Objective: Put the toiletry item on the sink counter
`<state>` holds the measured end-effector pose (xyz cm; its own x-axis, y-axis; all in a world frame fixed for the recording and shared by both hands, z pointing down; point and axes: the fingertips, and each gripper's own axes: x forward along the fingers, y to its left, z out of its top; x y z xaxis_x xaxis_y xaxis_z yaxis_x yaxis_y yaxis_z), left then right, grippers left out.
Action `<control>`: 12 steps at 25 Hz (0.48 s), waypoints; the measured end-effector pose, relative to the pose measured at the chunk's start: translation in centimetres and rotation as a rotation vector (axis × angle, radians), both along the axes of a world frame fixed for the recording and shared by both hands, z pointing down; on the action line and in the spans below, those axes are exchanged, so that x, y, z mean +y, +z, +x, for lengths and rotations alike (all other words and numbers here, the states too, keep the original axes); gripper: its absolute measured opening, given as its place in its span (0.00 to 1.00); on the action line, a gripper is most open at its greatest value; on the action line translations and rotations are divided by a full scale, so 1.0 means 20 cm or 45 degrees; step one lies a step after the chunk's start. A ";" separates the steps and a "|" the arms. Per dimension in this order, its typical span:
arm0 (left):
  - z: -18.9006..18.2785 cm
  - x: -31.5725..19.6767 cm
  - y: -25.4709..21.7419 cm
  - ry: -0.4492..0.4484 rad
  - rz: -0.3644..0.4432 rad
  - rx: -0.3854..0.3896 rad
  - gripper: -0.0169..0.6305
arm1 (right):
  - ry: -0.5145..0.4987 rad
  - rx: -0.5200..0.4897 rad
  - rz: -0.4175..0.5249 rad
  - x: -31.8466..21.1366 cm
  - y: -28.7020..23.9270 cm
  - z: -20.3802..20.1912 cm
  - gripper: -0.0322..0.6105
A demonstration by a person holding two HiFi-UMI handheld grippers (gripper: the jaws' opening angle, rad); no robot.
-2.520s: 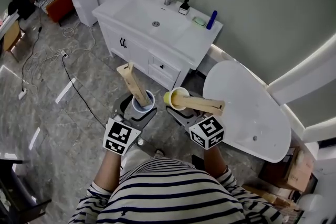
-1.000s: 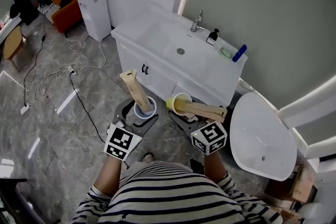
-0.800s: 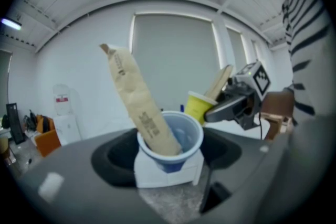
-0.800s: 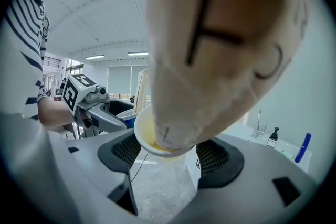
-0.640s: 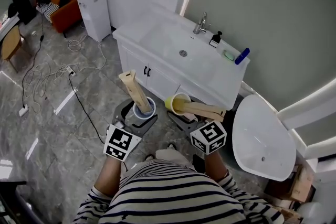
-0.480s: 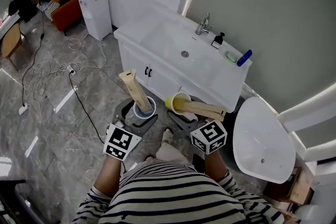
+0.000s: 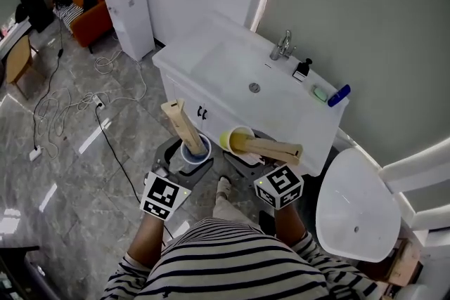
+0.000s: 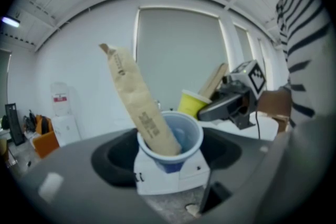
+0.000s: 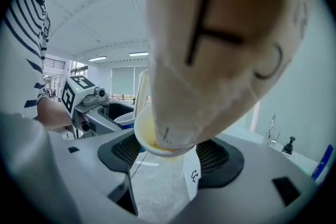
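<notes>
Counter (image 7: pixel 309 109), left gripper (image 7: pixel 191 158) holds blue cup (image 7: pixel 200 146), right gripper (image 7: pixel 244 152) yellow cup (image 7: pixel 234 140)

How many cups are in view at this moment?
2. A round blue cup is held in the left hand-held gripper; a round yellow cup is held in the right hand-held gripper. None shows on the white sink counter.

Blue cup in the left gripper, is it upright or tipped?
Upright: the blue cup sits mouth-up in the left gripper, a tan packet standing in it.
</notes>
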<state>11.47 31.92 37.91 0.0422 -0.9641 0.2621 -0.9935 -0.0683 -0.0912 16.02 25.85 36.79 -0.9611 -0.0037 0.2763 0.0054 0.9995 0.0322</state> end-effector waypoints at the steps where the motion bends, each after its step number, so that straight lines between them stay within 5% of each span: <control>1: -0.03 -0.05 0.00 0.002 -0.001 0.001 0.59 | -0.002 0.002 -0.002 -0.05 0.00 -0.03 0.57; 12: -0.26 -0.64 -0.08 0.021 0.010 -0.018 0.59 | -0.014 -0.005 0.001 -0.63 -0.07 -0.30 0.57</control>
